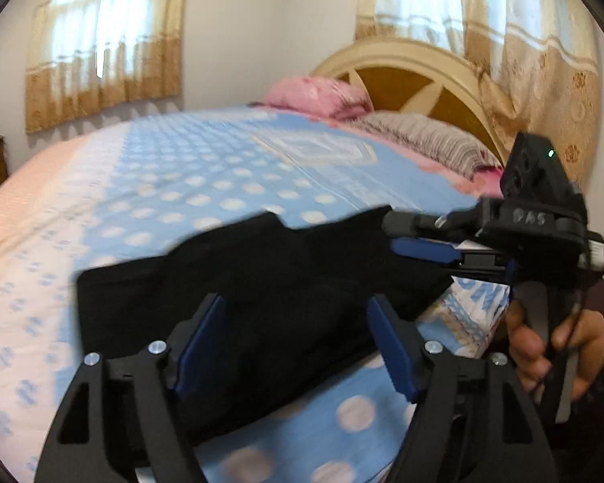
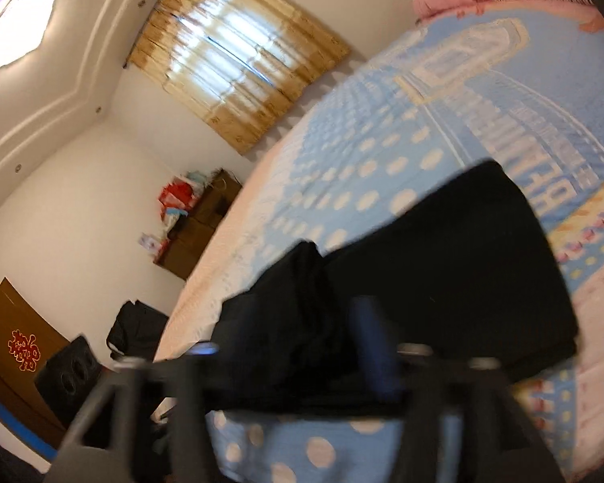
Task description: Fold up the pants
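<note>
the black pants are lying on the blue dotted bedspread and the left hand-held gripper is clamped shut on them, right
Not quite. The black pants do lie on the blue dotted bedspread, but the left hand-held gripper is open, its pads spread apart with nothing pinched. The left wrist view shows it.

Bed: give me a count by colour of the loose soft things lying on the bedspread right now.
Black: 1, the pants
Pink: 1, a bundled blanket by the headboard
Striped grey: 1, a pillow
Total: 3

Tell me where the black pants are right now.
The pants lie on the bed near its front edge, just ahead of the open left gripper, with the right gripper at their right end.
</note>
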